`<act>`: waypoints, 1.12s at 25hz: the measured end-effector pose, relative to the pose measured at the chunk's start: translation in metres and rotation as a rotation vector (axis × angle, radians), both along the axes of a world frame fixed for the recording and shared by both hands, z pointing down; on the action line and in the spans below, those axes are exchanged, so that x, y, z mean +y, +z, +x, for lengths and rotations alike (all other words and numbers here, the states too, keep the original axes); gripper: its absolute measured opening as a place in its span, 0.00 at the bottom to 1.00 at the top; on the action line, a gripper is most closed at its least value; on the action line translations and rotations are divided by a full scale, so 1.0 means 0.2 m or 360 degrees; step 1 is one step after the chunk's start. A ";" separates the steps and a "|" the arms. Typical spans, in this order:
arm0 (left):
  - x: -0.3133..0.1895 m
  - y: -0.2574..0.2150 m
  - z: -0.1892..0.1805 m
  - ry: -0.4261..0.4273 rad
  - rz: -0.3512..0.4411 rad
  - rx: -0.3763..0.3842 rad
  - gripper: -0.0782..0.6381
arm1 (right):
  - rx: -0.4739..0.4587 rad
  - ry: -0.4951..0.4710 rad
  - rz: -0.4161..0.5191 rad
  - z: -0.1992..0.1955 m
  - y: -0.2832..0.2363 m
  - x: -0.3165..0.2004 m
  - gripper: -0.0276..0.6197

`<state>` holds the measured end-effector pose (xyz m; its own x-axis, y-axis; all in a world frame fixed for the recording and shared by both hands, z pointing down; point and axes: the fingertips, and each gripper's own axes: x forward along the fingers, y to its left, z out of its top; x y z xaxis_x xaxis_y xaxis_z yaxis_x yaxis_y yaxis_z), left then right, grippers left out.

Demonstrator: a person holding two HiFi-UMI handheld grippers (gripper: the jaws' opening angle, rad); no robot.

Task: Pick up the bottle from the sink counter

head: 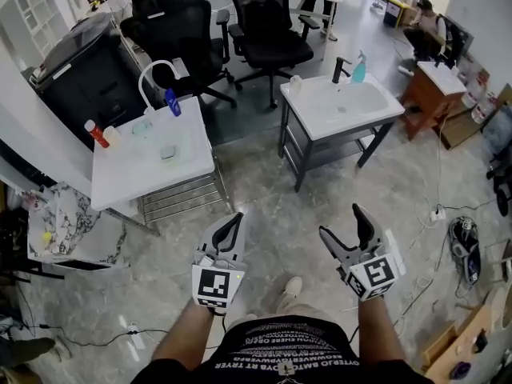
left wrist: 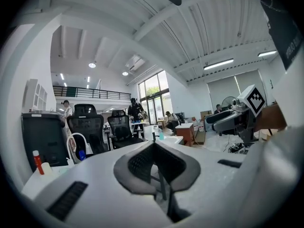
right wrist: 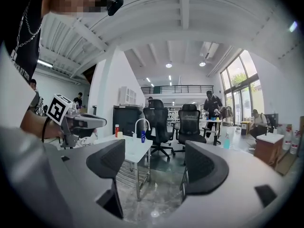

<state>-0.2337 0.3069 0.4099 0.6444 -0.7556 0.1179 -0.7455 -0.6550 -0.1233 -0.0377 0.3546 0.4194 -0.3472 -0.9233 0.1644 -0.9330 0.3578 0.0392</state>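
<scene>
Two white sink counters stand ahead on the floor. The left counter carries a white faucet, a blue bottle and a red bottle. The right counter has a black faucet and a teal bottle. Both grippers hang low in front of the person, far from either counter. My left gripper has its jaws together with nothing between them. My right gripper stands open and empty. The right gripper view shows the blue bottle and the teal bottle far beyond the open jaws.
Two black office chairs stand behind the counters. A dark cabinet is at the left, a wooden desk at the right. Cables and a power strip lie on the floor to the right. People stand in the background.
</scene>
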 end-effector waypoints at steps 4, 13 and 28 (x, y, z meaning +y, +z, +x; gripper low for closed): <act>-0.16 -0.01 0.16 -0.0003 -0.0020 0.0007 0.11 | -0.0025 -0.0034 -0.0019 0.10 -0.01 -0.15 0.61; -0.43 -0.07 0.51 -0.0043 0.0036 0.0020 0.11 | -0.0013 -0.0123 0.0002 0.39 -0.03 -0.41 0.61; -0.69 0.04 0.65 -0.0113 -0.0026 -0.0033 0.11 | -0.0084 -0.0174 -0.0050 0.55 0.08 -0.70 0.61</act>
